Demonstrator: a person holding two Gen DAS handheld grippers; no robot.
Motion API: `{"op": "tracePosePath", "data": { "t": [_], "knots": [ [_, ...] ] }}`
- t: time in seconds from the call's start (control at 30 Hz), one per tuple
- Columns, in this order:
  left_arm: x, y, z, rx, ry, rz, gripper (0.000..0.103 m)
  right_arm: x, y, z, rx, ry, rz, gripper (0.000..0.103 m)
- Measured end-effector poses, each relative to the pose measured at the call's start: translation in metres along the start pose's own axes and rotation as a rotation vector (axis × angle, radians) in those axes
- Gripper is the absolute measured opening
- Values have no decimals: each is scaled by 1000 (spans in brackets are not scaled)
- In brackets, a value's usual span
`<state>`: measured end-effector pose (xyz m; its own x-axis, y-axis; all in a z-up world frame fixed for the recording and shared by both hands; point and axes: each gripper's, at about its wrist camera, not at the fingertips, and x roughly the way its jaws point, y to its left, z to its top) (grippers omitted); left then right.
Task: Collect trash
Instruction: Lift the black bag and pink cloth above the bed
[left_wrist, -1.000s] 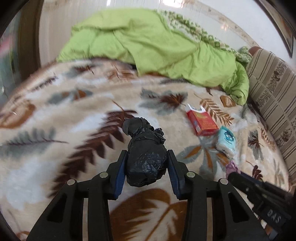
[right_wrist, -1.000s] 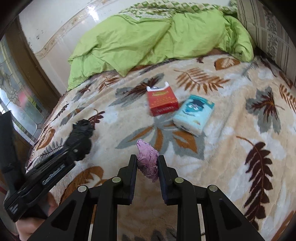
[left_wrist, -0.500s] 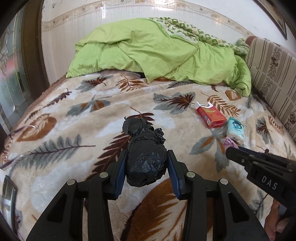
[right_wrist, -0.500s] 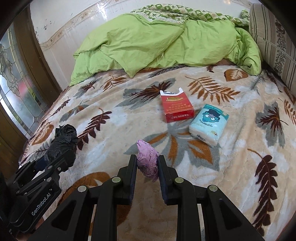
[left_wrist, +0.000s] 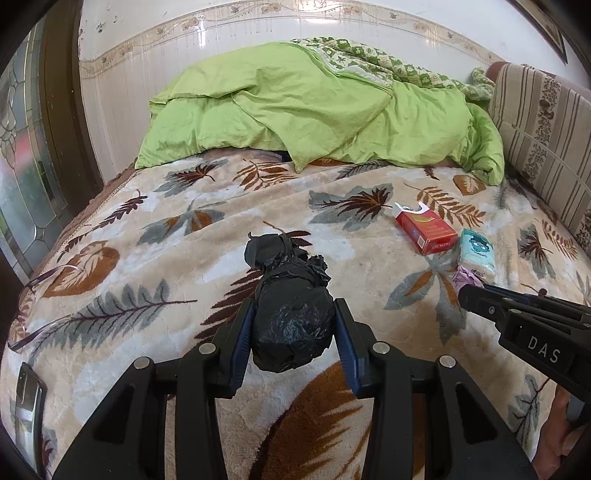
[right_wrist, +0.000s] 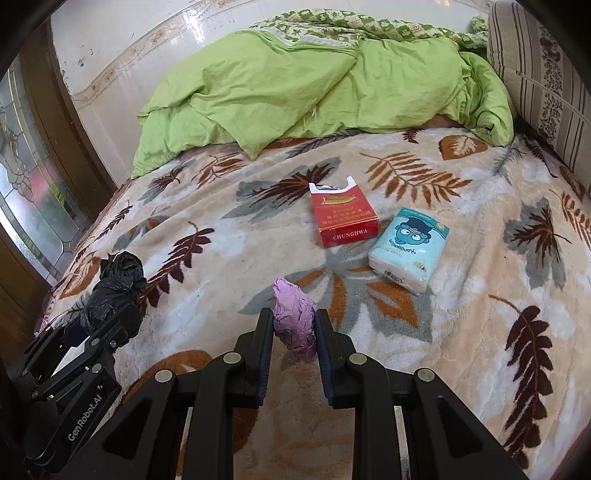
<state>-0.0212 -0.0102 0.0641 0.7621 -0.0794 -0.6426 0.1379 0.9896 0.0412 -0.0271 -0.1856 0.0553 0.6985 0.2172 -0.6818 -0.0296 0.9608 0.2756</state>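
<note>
While the left hand-held gripper (left_wrist: 293, 328) clamps a black bag (left_wrist: 291, 317) and the right hand-held gripper (right_wrist: 293, 330) a purple wad (right_wrist: 293, 319), a red pack (right_wrist: 345, 221) and tissues (right_wrist: 410, 251) lie uncollected farther up the bed (right_wrist: 184, 266).

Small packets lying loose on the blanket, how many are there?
2: a red cigarette pack mid-blanket, its lid open, and a pale blue tissue packet just right of it. More could hide under the green duvet.

I am working in a home bedroom. A bed (left_wrist: 155, 258) with a leaf-patterned fleece blanket fills my view, a rumpled green duvet (left_wrist: 314, 110) at its far edge, a striped cushion (left_wrist: 543, 136) along its right edge.
</note>
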Motion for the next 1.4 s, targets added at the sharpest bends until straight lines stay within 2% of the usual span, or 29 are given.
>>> {"op": "tracePosePath", "data": {
  "t": [0.6,1.03,1.2,1.4],
  "knots": [
    [2,0,1,1,4,5,40,-4,-5,1,7,-51,-27,24],
    [2,1,1,0,4,5,40,4,-3,0,-3,11,-10,24],
    [2,1,1,2,1,5,40,-5,-4,1,-8,-30,-24,24],
    [1,1,2,1,2,6,40,-5,-8,3,10,-20,-23,24]
  ]
}}
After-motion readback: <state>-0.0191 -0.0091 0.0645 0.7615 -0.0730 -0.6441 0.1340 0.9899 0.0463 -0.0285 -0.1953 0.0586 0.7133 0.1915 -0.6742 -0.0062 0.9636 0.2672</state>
